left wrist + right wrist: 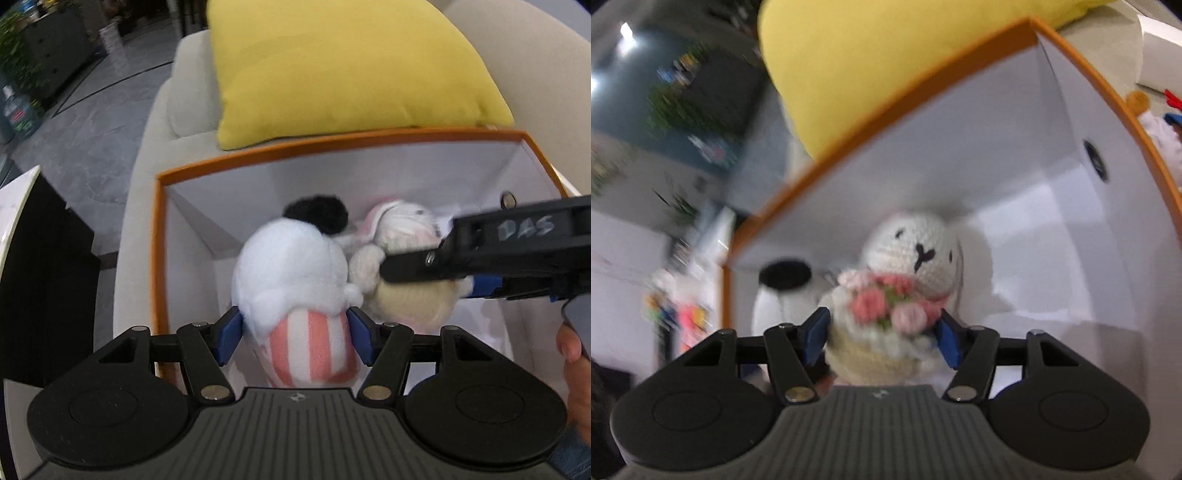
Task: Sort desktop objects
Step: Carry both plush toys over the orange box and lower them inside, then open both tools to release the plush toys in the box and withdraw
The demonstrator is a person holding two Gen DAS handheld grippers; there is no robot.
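Left wrist view. The left gripper [294, 334] points down into a white box with an orange rim [192, 166]. Between its blue pads [229, 332] sits a white plush toy [291, 273] with a black patch at its far end and pink-and-white striped cloth at the near end. Both pads lie against the striped part, so the gripper is clamped on the toy. The toy is inside the box, toward its left half.

Just beside it, to the right and touching it, is a cream crocheted rabbit [402, 236]. The right gripper [424, 284] reaches in from the right edge, one black finger crossing the rabbit's body; handwritten letters show on its housing. A person's fingers [570, 343] are at the right edge.

Behind the box a yellow cushion [347, 70] leans on a beige sofa [166, 103]. Grey floor tiles [74, 129] lie to the left.

Right wrist view. The picture is blurred. The right gripper [882, 338] faces the crocheted rabbit [912, 251], which is upright inside the box with an orange rim [886, 122], holding a pink knitted bouquet [890, 302]. The rabbit's cream lower body is between the blue pads [816, 334]. The left pad touches it; a narrow gap shows at the right pad, so the grip looks released, with the toy sitting loose between the jaws.

The white plush toy [783, 295] shows at left, beside the rabbit. The yellow cushion [868, 70] rises behind the box wall.
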